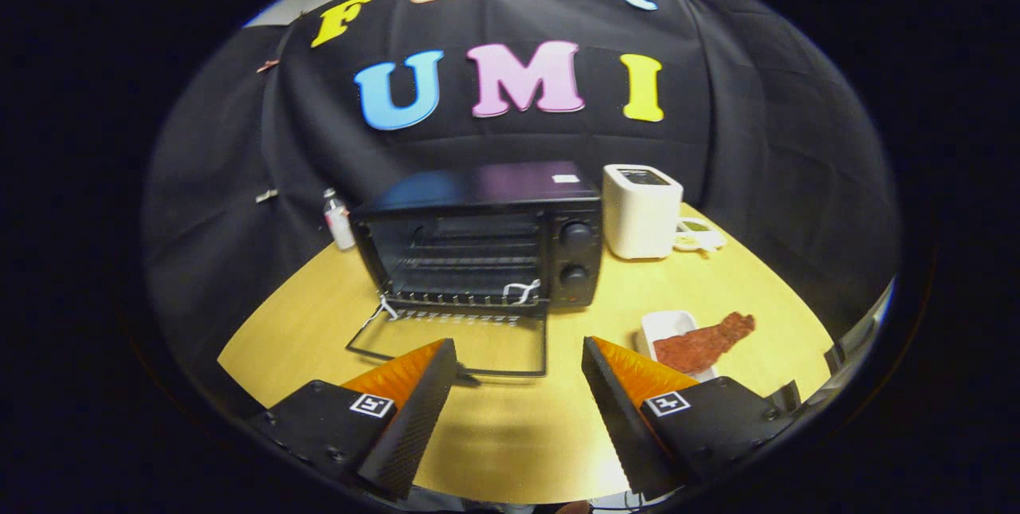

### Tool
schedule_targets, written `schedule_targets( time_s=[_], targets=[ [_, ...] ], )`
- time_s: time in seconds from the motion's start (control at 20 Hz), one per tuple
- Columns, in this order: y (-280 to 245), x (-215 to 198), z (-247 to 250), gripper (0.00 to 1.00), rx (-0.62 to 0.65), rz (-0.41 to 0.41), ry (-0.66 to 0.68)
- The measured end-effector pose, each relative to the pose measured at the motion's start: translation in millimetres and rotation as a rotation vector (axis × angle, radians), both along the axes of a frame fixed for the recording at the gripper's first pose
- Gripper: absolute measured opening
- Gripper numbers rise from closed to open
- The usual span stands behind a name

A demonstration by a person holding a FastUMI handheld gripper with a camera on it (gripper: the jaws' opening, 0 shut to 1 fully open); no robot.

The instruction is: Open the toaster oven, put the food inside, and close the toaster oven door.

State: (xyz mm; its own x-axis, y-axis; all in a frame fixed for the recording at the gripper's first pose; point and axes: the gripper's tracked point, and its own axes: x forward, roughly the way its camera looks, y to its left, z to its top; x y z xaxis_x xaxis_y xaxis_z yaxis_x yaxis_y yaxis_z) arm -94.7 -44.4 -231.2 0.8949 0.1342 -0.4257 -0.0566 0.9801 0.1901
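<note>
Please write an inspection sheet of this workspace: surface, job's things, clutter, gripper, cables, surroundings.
Surface: wooden table, bare between the jaws.
Job's things: black oven at the back, its door already folded down flat onto the table, racks visible inside. Reddish food lies on a white tray, to the right of the door, not yet inside.
Clutter: white toaster right of the oven; small dish beside it; white bottle left of the oven.
Gripper: gripper open, jaws wide apart, holding nothing, just short of the door's front edge.
Cables: nothing seen.
Surroundings: black cloth wall behind.
</note>
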Motion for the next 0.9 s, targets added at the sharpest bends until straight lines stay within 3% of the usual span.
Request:
schedule_targets(
  time_s=[0.45,0.8,0.85,0.9],
  targets=[
    [-144,20,-17,0.98,0.032,-0.258,-0.017],
    [-183,46,-78,0.96,0.106,-0.300,0.071],
    [-184,49,-89,0.94,0.126,-0.303,0.088],
    [-185,51,-98,0.84,0.151,-0.306,0.104]
  ],
)
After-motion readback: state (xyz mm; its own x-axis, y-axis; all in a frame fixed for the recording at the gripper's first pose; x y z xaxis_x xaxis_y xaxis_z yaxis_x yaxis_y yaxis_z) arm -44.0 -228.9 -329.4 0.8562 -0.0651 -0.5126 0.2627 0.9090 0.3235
